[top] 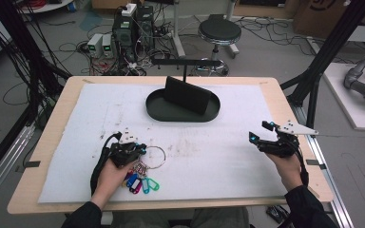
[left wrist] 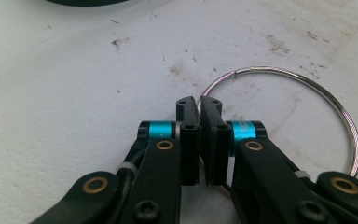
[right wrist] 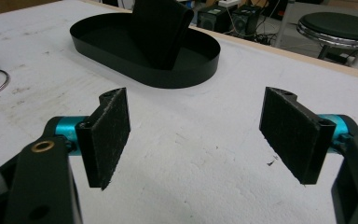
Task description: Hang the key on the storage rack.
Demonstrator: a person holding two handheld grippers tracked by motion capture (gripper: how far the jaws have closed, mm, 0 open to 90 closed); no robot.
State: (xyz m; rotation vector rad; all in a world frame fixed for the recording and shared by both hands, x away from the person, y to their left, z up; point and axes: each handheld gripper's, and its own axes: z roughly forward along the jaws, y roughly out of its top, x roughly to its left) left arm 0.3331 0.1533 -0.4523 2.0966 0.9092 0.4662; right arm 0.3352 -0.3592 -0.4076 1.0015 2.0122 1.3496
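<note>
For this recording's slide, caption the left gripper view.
Left gripper shut on the large key ring, on the stained white mat.

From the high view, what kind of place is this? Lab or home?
Most likely a robotics lab or data-collection bench. A padded work table stands in a black frame, computers and tangled cables sit on the floor behind it, and a grey robot arm lies at the right.

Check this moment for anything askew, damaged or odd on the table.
Nothing is damaged or spilled. The white mat is smudged with dirt near its middle. A flat black object stands tilted in the black oval tray rather than lying flat. The left gripper is shut on the metal key ring; the right gripper is open.
</note>
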